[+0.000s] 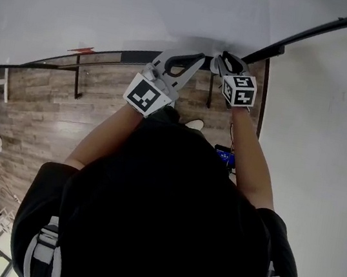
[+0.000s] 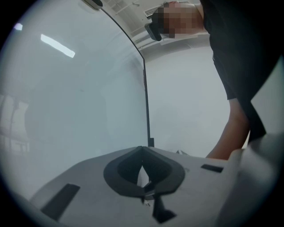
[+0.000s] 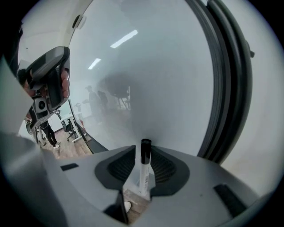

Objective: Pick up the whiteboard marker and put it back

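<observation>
Whiteboard marker point(image 3: 144, 173): white barrel, black cap. Left tongs point(image 2: 142, 150) and right tongs point(image 3: 143, 150): light grey, dark grey pads. Cube point(image 1: 240, 90) on the tongs: black-and-white squares. Whiteboard point(image 1: 117, 2): white, black frame. Floor point(image 1: 44, 127) below the whiteboard: brown wood-grain planks.

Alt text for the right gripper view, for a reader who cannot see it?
A white whiteboard marker with a black cap stands between the fingers of the right gripper, which sit slightly apart from it. Behind is a glossy whiteboard reflecting ceiling lights, its dark frame curving down the right.
</observation>
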Available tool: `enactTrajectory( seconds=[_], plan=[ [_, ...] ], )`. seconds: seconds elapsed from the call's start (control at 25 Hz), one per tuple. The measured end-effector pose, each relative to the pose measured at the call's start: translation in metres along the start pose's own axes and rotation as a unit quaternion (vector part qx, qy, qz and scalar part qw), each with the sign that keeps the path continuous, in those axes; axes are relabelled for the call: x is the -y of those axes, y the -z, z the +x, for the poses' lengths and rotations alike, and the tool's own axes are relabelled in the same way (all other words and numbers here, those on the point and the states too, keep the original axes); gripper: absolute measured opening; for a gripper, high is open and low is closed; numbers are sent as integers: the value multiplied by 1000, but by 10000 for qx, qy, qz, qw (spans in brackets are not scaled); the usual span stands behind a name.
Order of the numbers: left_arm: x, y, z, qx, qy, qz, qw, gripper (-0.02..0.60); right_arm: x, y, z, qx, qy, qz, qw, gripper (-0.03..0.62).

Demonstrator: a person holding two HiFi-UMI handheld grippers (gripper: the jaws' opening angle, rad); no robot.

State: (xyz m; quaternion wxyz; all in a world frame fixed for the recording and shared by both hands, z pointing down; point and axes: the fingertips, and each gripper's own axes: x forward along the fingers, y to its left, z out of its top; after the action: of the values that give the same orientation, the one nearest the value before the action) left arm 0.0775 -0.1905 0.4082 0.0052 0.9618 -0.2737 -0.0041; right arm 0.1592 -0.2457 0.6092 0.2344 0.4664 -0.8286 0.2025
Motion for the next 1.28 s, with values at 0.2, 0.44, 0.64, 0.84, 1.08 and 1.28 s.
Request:
enactTrajectory(
  seconds=[0.2, 0.44, 0.64, 0.84, 1.08, 1.28],
  plan=[
    [0, -2, -1, 7, 34, 36, 10000, 5, 2, -1, -13, 103, 100, 28, 9999, 119],
    [1, -3, -3, -40, 55, 48, 10000, 5, 3, -13, -40, 386, 162, 161, 9990, 124],
    [8, -7, -3, -14, 73, 27, 10000, 5, -8, -39, -73, 896, -7, 342, 9954, 126],
    [12, -10, 0, -60, 125, 96, 9999, 5, -29, -67, -100, 1313, -241, 159, 9909, 126],
    [24, -16, 3, -53, 278, -28, 9996, 5, -52, -100, -147, 1950, -411, -144, 9798, 52],
    [33, -31, 0, 48, 415, -91, 9991, 5, -72, -129, -187, 2446, -380, -486, 9677, 2]
  ],
)
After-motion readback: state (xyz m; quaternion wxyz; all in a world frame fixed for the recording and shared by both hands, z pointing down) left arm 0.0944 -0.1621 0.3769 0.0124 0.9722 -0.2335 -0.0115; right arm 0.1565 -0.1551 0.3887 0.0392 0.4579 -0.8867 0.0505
